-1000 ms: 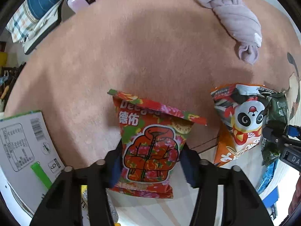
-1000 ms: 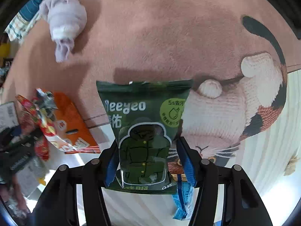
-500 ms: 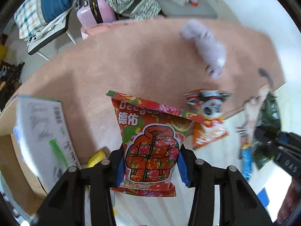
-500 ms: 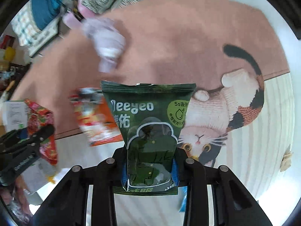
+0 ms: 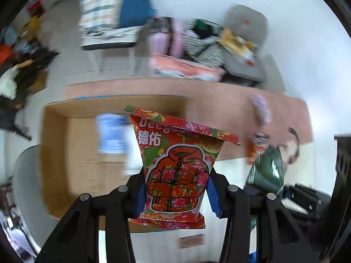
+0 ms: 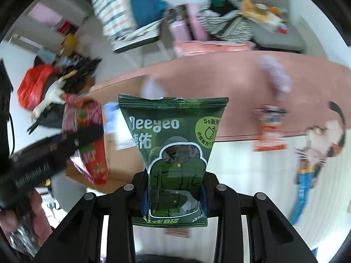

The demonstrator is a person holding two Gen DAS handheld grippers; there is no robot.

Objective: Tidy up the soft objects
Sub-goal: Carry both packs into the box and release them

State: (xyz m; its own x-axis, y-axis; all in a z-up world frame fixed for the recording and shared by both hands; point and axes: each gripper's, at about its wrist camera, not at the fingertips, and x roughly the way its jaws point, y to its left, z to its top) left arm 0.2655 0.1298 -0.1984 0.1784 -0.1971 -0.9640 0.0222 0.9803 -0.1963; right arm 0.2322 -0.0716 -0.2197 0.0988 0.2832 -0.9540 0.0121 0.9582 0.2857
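My left gripper [image 5: 175, 191] is shut on a red flowered soft pack [image 5: 175, 171], held above an open cardboard box [image 5: 72, 153]. A dark green soft pack [image 6: 175, 153] sits pinched in my right gripper [image 6: 174, 197], well above the floor. In the right wrist view the left gripper [image 6: 54, 151] and its red pack [image 6: 87, 140] show at the left, over the box [image 6: 114, 157]. On the pink rug lie an orange panda pack [image 6: 269, 129] and a lilac rolled cloth [image 6: 276, 76]. The green pack [image 5: 266, 168] also appears at the right of the left wrist view.
A pink rug with a cat picture [image 6: 219, 83] covers the floor. Behind it stand a folding chair with checked and blue cloth [image 5: 109, 22], a pink bottle [image 6: 179, 26] and piled bags [image 6: 230, 22]. A blue pack [image 6: 302, 199] lies on the striped mat at the right.
Both grippers rose from the rug with their packs and swung left, so the cardboard box now lies under the left one. The right jaws tightened on the green pack.
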